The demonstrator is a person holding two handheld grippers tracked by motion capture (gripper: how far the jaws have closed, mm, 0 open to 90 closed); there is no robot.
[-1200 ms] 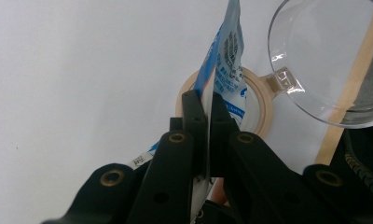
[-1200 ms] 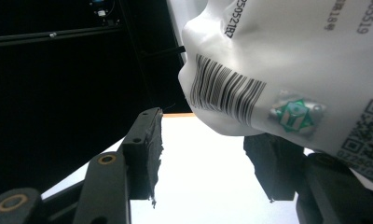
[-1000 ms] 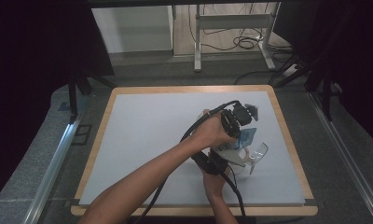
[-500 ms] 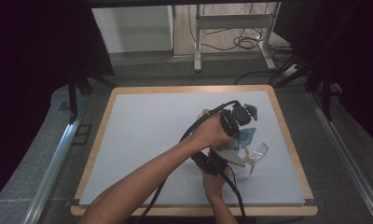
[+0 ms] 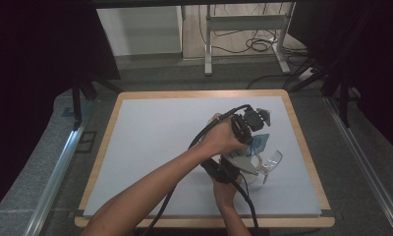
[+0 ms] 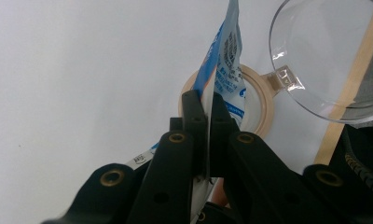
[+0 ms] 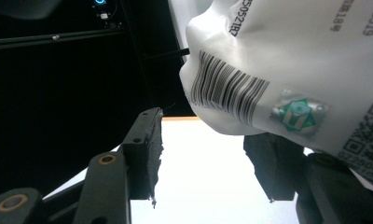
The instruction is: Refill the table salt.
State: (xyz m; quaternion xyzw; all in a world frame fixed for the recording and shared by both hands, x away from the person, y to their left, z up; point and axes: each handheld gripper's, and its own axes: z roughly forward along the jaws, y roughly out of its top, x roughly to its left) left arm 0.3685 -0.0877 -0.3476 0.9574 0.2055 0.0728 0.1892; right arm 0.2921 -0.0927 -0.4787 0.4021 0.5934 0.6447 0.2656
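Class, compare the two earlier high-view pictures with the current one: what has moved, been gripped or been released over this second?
Nothing has visibly changed. The left gripper stays clamped on the blue-and-white packet above the round container, whose clear lid hangs open, and the right gripper keeps its place beneath them on the table.

White mat (image 5: 155,147) on wood-edged table (image 5: 199,93), centre. Grey floor (image 5: 37,177) at 9 o'clock. Metal stand legs (image 5: 208,44) and cables (image 5: 253,46) at 12. Black curtains (image 5: 37,44) at 10 and 2.
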